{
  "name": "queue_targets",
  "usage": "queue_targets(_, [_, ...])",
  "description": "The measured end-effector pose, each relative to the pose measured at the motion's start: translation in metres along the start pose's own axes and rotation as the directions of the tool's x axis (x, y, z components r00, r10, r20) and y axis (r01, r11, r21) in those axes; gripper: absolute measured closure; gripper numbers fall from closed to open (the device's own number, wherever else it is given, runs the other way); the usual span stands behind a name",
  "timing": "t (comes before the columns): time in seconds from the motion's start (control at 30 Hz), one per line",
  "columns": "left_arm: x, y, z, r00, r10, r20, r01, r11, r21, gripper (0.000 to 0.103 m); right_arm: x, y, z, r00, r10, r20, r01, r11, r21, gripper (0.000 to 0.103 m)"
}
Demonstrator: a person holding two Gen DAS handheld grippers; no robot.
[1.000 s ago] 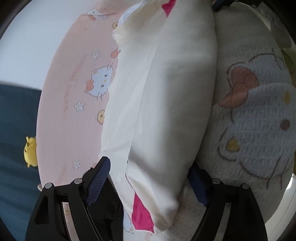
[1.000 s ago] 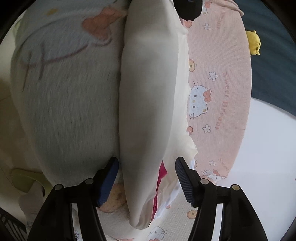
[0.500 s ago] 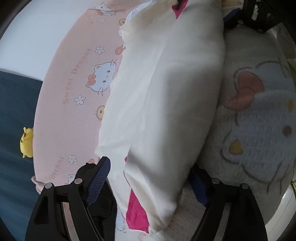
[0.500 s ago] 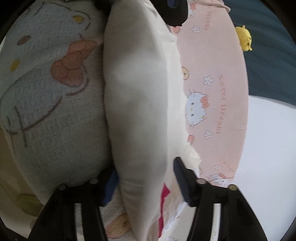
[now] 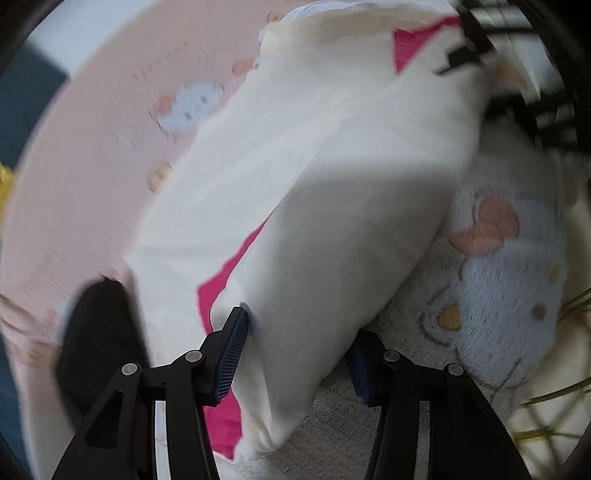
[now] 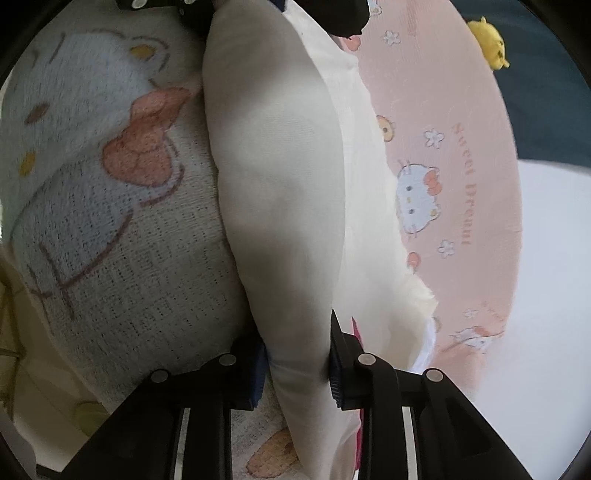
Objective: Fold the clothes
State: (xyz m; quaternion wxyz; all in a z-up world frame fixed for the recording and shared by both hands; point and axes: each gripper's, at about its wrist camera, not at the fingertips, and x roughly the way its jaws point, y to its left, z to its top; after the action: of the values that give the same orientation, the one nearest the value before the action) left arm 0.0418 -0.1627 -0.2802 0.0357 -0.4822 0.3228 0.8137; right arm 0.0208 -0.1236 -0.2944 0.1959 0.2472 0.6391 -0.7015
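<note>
**Both tongs clamped on a folded cream garment**

Through my left wrist camera I see the left tongs [image 5: 299, 354] closed on a thick fold of a cream garment [image 5: 332, 177]. One blue-padded finger [image 5: 231, 360] presses the near side of the fold, and the other pad is partly hidden behind the cloth. Bright pink patches show at the garment's lower edge and near its far end. The view is blurred.

Through my right wrist camera, the right tongs [image 6: 295, 363] pinch the same cream garment [image 6: 280, 192] at its other end, with the fold squeezed narrow between the two fingers. The garment runs as a long raised ridge away from the camera. At its far end the black frame of the left tongs [image 6: 325, 14] shows against the top edge of the view.

The garment lies along the line where two cloths meet. On one side is a pink blanket [image 6: 461, 177] printed with cartoon cats, small flowers and the words "Sweet Dream". On the other is a knitted white throw [image 6: 122, 229] bearing a large pale-blue cat face with an orange bow. Past the pink blanket I see a plain white surface [image 6: 554, 277], then a dark blue area with a small yellow toy [image 6: 489, 42] on it.
</note>
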Motion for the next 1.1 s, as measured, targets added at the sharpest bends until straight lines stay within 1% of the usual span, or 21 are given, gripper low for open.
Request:
queue_targets(0.07, [0.005, 0.015, 0.005, 0.994, -0.106, -0.035, 0.104, 0.994, -0.046, 0.057, 0.001, -0.011, -0.001, 0.997, 0.078, -0.005, -0.078, 0.997, 0.019, 0.074])
queue_targets(0.1, [0.007, 0.019, 0.008, 0.989, -0.136, -0.052, 0.133, 0.99, -0.052, 0.057, 0.002, -0.021, -0.001, 0.99, 0.139, -0.007, -0.138, 0.989, 0.048, 0.074])
queue_targets(0.13, [0.009, 0.023, 0.011, 0.984, -0.165, -0.069, 0.161, 0.985, -0.059, 0.057, 0.004, -0.03, -0.001, 0.98, 0.198, -0.008, -0.197, 0.977, 0.077, 0.074])
queue_targets(0.2, [0.011, 0.026, 0.016, 0.977, -0.191, -0.097, 0.186, 0.981, -0.058, 0.057, 0.008, -0.047, -0.004, 0.954, 0.301, -0.004, -0.298, 0.946, 0.131, 0.074])
queue_targets(0.27, [0.012, 0.029, 0.022, 0.968, -0.217, -0.125, 0.211, 0.976, -0.058, 0.058, 0.015, -0.067, -0.007, 0.905, 0.426, 0.006, -0.418, 0.886, 0.2, 0.074])
queue_targets(0.33, [0.014, 0.032, 0.027, 0.958, -0.243, -0.152, 0.237, 0.97, -0.06, 0.058, 0.022, -0.08, -0.01, 0.861, 0.508, 0.008, -0.494, 0.834, 0.248, 0.074])
queue_targets(0.43, [0.018, 0.045, 0.034, 0.931, -0.318, -0.176, 0.298, 0.945, -0.131, 0.058, 0.033, -0.099, -0.012, 0.787, 0.617, 0.011, -0.587, 0.743, 0.323, 0.074])
queue_targets(0.53, [0.021, 0.058, 0.039, 0.903, -0.388, -0.185, 0.355, 0.916, -0.189, 0.058, 0.042, -0.112, -0.015, 0.723, 0.691, 0.015, -0.647, 0.669, 0.365, 0.074])
queue_targets(0.57, [0.022, 0.062, 0.041, 0.897, -0.403, -0.184, 0.367, 0.908, -0.202, 0.058, 0.045, -0.116, -0.017, 0.704, 0.71, 0.02, -0.664, 0.648, 0.374, 0.074])
queue_targets(0.6, [0.022, 0.067, 0.043, 0.891, -0.417, -0.182, 0.378, 0.901, -0.215, 0.058, 0.047, -0.119, -0.019, 0.691, 0.722, 0.026, -0.673, 0.631, 0.386, 0.074])
queue_targets(0.63, [0.022, 0.071, 0.045, 0.89, -0.421, -0.175, 0.38, 0.897, -0.224, 0.056, 0.048, -0.123, -0.021, 0.68, 0.733, 0.032, -0.681, 0.615, 0.397, 0.074])
queue_targets(0.73, [0.018, 0.082, 0.05, 0.896, -0.419, -0.149, 0.375, 0.892, -0.254, 0.056, 0.051, -0.136, -0.026, 0.672, 0.738, 0.05, -0.682, 0.592, 0.431, 0.074])
queue_targets(0.8, [0.015, 0.09, 0.053, 0.903, -0.411, -0.127, 0.365, 0.887, -0.282, 0.056, 0.049, -0.145, -0.029, 0.685, 0.726, 0.066, -0.673, 0.595, 0.438, 0.074])
queue_targets(0.87, [0.013, 0.099, 0.057, 0.912, -0.397, -0.104, 0.348, 0.882, -0.318, 0.056, 0.05, -0.147, -0.029, 0.695, 0.717, 0.06, -0.656, 0.598, 0.46, 0.074])
queue_targets(0.93, [0.014, 0.105, 0.06, 0.917, -0.386, -0.098, 0.333, 0.877, -0.345, 0.056, 0.05, -0.149, -0.029, 0.704, 0.708, 0.053, -0.639, 0.6, 0.481, 0.074])
queue_targets(1.0, [0.017, 0.108, 0.063, 0.925, -0.365, -0.102, 0.307, 0.879, -0.365, 0.056, 0.05, -0.152, -0.029, 0.714, 0.699, 0.046, -0.621, 0.601, 0.503, 0.074])
queue_targets(1.03, [0.013, 0.103, 0.059, 0.928, -0.358, -0.104, 0.296, 0.876, -0.38, 0.056, 0.05, -0.153, -0.029, 0.719, 0.694, 0.042, -0.612, 0.602, 0.513, 0.074])
queue_targets(1.1, [0.016, 0.101, 0.06, 0.925, -0.363, -0.116, 0.288, 0.866, -0.41, 0.056, 0.051, -0.155, -0.029, 0.728, 0.685, 0.035, -0.593, 0.603, 0.533, 0.074])
